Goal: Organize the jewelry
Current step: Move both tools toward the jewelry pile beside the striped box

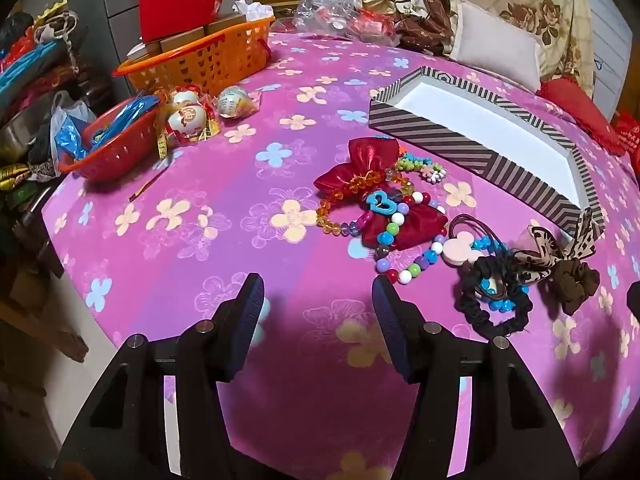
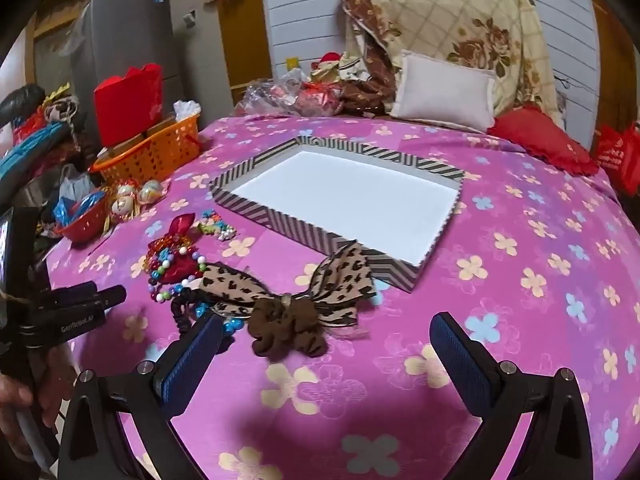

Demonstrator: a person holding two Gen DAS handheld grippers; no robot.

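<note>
Two sets of fingers, both spread apart and holding nothing, above the pink flowered bed cover (image 1: pixel 224 184).

Left wrist view: left gripper (image 1: pixel 318 294) over bare cover, pile of jewelry up at one to two o'clock from the fingertips, clear of both fingers. Nearest the right finger (image 1: pixel 390 308): a string of coloured beads (image 1: pixel 404 272), close by, contact not certain. Beyond it a red bow (image 1: pixel 372 160) with an orange bead bracelet (image 1: pixel 340 208), then a black scrunchie (image 1: pixel 494 300) and a leopard-print bow (image 1: pixel 560 256) out at three o'clock. Striped tray (image 1: pixel 460 148), white inside, at one o'clock behind the pile.

Right wrist view: right gripper (image 2: pixel 326 344) spread at its widest, brown scrunchie (image 2: pixel 288 332) of the leopard-print bow (image 2: pixel 344 276) lying between the fingers, nearer the left finger (image 2: pixel 192 356), touching neither pad. Bead pile (image 2: pixel 172 264) at ten o'clock. Striped tray (image 2: pixel 280 220) at twelve o'clock, bow tip overlapping its near edge. Left gripper (image 2: pixel 116 296) at nine o'clock, person's hand (image 2: pixel 24 396) below it.
</note>
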